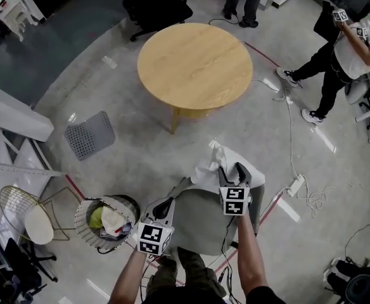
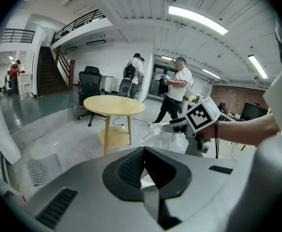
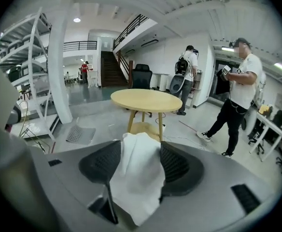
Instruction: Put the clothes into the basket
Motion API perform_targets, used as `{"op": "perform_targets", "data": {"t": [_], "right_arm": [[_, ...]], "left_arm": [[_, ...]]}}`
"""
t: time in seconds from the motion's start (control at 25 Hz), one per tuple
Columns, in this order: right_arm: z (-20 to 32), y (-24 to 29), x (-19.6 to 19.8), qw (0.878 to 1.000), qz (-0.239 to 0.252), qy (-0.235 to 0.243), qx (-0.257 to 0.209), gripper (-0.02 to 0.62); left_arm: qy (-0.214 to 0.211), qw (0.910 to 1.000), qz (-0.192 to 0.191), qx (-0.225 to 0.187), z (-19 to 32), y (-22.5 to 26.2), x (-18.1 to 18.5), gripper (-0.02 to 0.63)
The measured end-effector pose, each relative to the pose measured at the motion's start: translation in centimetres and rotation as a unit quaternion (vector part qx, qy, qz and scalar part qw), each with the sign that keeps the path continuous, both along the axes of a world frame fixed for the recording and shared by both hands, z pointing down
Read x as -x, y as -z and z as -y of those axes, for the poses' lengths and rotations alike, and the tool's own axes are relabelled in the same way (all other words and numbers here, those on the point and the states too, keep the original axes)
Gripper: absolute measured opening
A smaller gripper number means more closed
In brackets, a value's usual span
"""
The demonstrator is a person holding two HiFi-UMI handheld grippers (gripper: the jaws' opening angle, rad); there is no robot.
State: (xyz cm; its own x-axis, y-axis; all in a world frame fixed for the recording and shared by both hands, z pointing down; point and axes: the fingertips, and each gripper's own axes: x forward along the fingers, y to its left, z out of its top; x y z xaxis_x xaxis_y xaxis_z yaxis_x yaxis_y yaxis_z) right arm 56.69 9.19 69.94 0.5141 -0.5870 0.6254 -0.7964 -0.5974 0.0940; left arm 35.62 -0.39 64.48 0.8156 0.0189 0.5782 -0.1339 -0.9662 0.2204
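The right gripper [image 3: 140,145] stood with its jaws wide apart either side of a crumpled white cloth garment [image 3: 136,182] draped over the grey padded chair [image 1: 201,223], while the left gripper [image 2: 143,150] hung empty, jaws together, near the round wire basket [image 1: 78,216] that held other clothes.

I see a white cloth [image 1: 209,168], crumpled and draped, at lower centre of the head view. A round wire basket [image 1: 77,220] stands upright at lower left, well apart from it, holding a yellow-green piece [image 1: 96,218] and a white piece [image 1: 115,222].
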Motion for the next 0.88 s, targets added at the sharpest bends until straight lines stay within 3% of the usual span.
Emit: {"op": "perform_targets", "data": {"t": [0.08,0.48,0.88], "right_arm": [[-0.1,-0.2,-0.1,1.0,-0.008,-0.003,0.013,0.271],[-1.4,0.1,-1.1,0.998,-0.036,-0.025,0.045,0.101],[-1.9,1.4,-1.3,0.999,0.007,-0.035,-0.032,0.055]], "left_arm": [[0.002,1.0,0.001,0.0,0.2,-0.1,0.0,0.007],[0.007,1.0,0.004,0.004,0.1,-0.3,0.4,0.006],[0.017,0.9998,-0.005,-0.004,0.5,0.8,1.0,0.006]]}}
